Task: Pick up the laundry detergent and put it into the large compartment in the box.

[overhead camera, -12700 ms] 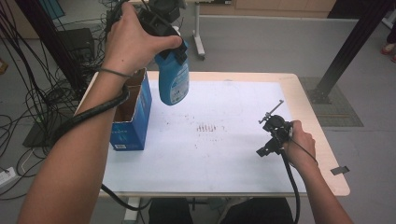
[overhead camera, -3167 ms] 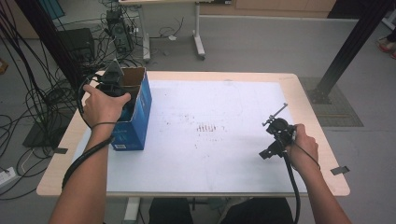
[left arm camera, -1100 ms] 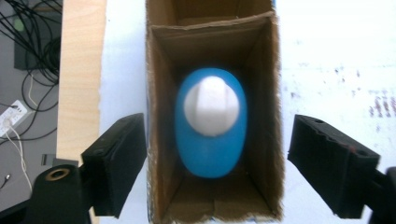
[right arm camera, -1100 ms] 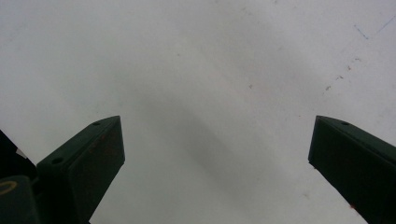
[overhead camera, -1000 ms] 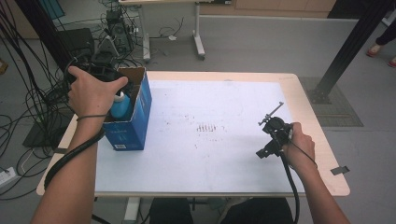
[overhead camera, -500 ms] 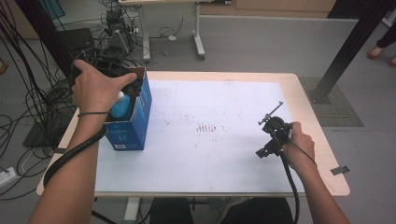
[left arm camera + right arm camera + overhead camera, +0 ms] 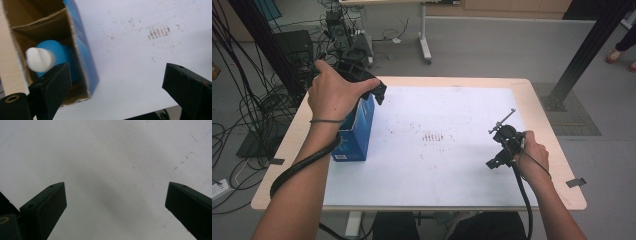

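Your table [image 7: 557, 165] has a light wood top w/ a big white sheet [image 7: 462, 165] over most of it; wood shows along the edges. Faint brown specks [image 7: 434, 136] sit near the sheet's middle, also seen in your left gripper view [image 7: 160, 31].

The box [image 7: 357, 132] stands at the table's left edge, about halfway between front and back, just on the sheet's left border. It's blue cardboard outside, plain brown inside, top flaps open, w/ a white label low on the side facing you. In your left gripper view the box [image 7: 82, 50] is seen from above, its open mouth toward the camera.

The bottle [image 7: 53, 58] is inside that box, standing upright. Body is bright blue, rounded at the shoulder, topped by a white cap [image 7: 38, 59], a bit blurred. Brown box walls close round it on all sides; nothing touches it.

Your left gripper [image 7: 379, 92] is over the box's back right corner, held in your left hand [image 7: 334, 92], black cable trailing down along the forearm. Its jaws have just been opening and now stand spread wide, w/ nothing between them; in its own view [image 7: 115, 85] the left jaw overlaps the box's near end and the right jaw hangs over bare sheet.

Your right gripper [image 7: 496, 162] is near the table's right edge, toward the front, in your right hand [image 7: 532, 155]. In its own view [image 7: 115, 205] the jaws are wide apart, empty, above plain white sheet.
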Tool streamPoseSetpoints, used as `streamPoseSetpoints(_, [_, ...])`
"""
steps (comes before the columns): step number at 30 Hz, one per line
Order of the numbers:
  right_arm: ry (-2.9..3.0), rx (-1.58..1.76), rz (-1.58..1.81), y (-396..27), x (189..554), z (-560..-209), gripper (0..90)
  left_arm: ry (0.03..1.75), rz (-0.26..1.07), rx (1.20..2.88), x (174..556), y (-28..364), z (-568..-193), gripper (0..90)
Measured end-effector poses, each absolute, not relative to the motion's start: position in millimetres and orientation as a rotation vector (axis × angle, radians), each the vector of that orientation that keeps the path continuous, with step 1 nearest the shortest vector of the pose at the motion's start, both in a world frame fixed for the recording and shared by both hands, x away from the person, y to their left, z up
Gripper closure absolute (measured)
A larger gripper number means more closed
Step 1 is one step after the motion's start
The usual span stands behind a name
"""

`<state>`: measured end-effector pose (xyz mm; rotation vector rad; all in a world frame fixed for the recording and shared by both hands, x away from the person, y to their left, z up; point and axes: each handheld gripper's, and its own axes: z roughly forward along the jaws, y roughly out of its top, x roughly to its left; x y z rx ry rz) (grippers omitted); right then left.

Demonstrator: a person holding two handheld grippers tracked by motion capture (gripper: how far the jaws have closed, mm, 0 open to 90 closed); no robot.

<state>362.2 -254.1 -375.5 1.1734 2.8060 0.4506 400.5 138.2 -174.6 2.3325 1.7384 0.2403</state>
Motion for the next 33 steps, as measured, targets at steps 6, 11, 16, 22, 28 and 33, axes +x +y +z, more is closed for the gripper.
streamPoseSetpoints(6, [2.807,1.178,0.453,-254.4,362.4,-374.6,3.3,1.675,0.196,2.363,398.9,120.5,-175.7,8.0])
streamPoseSetpoints(11, [2.809,1.174,0.444,-253.2,363.2,-373.6,3.3,1.631,0.158,2.388,397.5,106.8,-177.5,7.7])
streamPoseSetpoints(16, [2.811,1.174,0.447,-251.9,363.2,-372.6,3.3,1.597,0.151,2.407,396.6,94.8,-179.9,7.8])
streamPoseSetpoints(22, [2.807,1.168,0.448,-251.8,363.6,-369.3,3.3,1.538,0.132,2.428,392.4,78.6,-183.6,6.4])
streamPoseSetpoints(28, [2.799,1.153,0.437,-252.3,364.9,-363.2,3.3,1.501,0.091,2.460,389.0,64.9,-193.7,6.3])
streamPoseSetpoints(33, [2.794,1.151,0.438,-250.4,365.6,-358.7,3.3,1.486,0.059,2.468,386.6,58.4,-206.5,6.3])
